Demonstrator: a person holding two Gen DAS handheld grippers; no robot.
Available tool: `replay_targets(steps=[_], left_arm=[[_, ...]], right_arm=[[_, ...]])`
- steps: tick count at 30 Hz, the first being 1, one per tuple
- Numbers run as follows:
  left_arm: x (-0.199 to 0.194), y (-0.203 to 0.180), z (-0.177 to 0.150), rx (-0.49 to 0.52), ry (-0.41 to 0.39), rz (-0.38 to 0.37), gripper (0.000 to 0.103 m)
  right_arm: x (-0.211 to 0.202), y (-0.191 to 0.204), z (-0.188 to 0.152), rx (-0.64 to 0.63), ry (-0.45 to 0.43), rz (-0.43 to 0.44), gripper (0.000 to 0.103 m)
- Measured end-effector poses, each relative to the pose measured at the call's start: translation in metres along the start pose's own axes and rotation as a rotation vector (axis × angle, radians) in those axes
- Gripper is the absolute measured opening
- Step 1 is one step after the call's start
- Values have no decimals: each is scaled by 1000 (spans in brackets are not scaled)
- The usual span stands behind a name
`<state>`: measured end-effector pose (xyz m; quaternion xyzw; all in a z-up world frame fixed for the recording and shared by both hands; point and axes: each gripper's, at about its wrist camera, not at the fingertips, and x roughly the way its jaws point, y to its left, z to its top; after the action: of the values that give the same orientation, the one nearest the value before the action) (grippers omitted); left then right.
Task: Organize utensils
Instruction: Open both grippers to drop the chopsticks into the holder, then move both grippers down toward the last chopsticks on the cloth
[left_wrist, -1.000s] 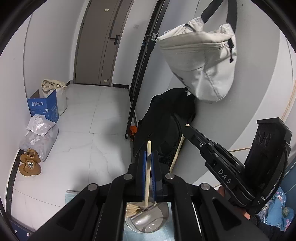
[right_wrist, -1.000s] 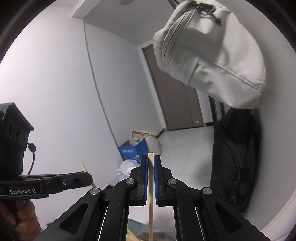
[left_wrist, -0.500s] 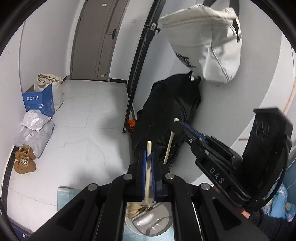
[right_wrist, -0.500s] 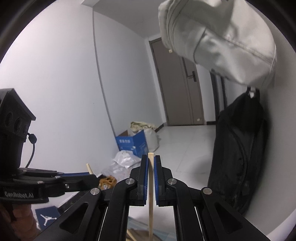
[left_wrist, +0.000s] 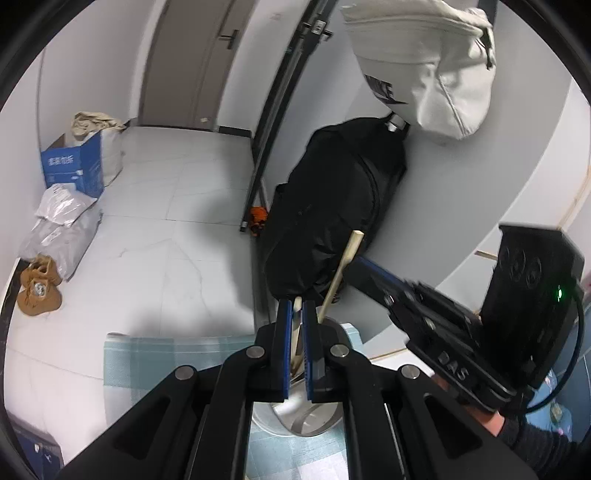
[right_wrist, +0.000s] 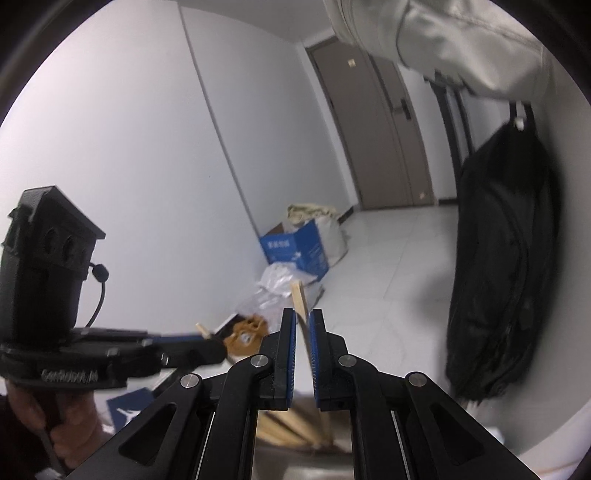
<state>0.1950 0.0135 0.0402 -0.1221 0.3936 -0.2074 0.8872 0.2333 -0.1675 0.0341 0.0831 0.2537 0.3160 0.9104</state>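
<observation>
L gripper (left_wrist: 294, 314) clamped on one chopstick (left_wrist: 296, 332), held upright so its lower end drops into the steel cup (left_wrist: 306, 421) below. R gripper (right_wrist: 303, 325): jaws just eased apart a little, its chopstick (right_wrist: 301, 302) now tilted btw the pads, looks loose; I judge it's being let go into the cup w/ the other sticks (right_wrist: 291, 428). Chopsticks pale wood, slim, square-cut tops. Cup shiny, round, on blue checked cloth (left_wrist: 147, 354)

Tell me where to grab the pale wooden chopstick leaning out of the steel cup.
Take the pale wooden chopstick on its bare mid-shaft, above the steel cup, closing across its thin width from the side: it is slim, straight and leaning, foot inside the cup.
</observation>
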Motion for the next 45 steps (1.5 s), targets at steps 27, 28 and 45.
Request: replay_targets(steps=[27, 28, 45], left_arm=[[-44, -10, -49, -48, -46, 84, 55], [-46, -11, -51, -48, -51, 98, 56], [-69, -19, -116, 26, -138, 270, 81]], right_arm=[[-100, 23, -59, 135, -30, -41, 57], [-103, 24, -61, 138, -30, -41, 61], [-119, 48, -118, 176, -9, -116, 95]])
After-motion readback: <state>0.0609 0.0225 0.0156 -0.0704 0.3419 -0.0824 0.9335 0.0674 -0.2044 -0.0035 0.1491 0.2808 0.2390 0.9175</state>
